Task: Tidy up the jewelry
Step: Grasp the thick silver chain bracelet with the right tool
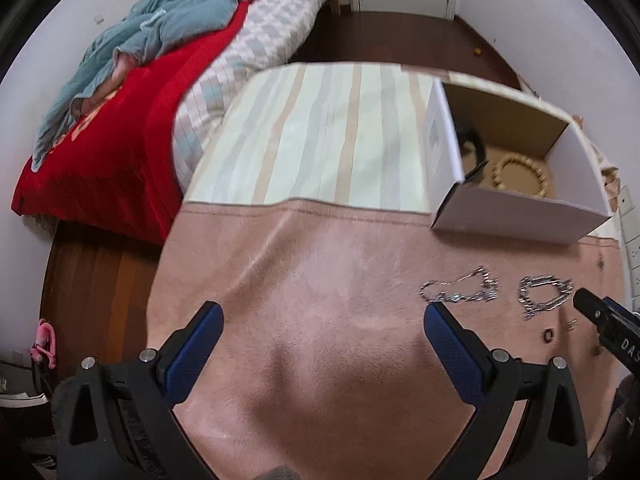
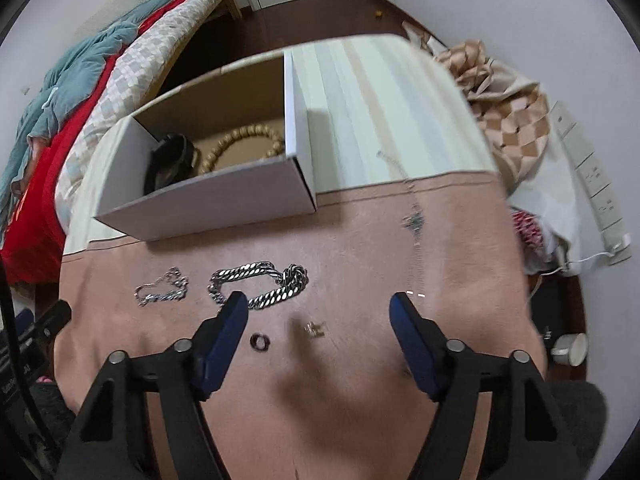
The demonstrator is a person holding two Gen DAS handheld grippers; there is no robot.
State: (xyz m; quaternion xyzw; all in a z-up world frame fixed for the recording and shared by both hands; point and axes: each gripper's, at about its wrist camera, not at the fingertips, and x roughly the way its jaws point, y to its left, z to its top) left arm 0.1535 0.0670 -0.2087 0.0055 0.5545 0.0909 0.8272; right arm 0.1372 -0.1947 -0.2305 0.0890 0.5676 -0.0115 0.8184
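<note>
Both claws are spread, holding nothing. The right claw [image 2: 318, 312] hovers over the ring [image 2: 259, 341] and earring [image 2: 314, 329] mid-tabletop, box [image 2: 208, 200] toward the far edge. They're tiny, so the pads could easily skid past them, or snag the chain [image 2: 258, 283] beside its left finger.

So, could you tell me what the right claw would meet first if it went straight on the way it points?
Probably the small gold piece on the pink cloth, between the open right claw fingers; the dark ring lies just beside it. Depth is unclear.
</note>
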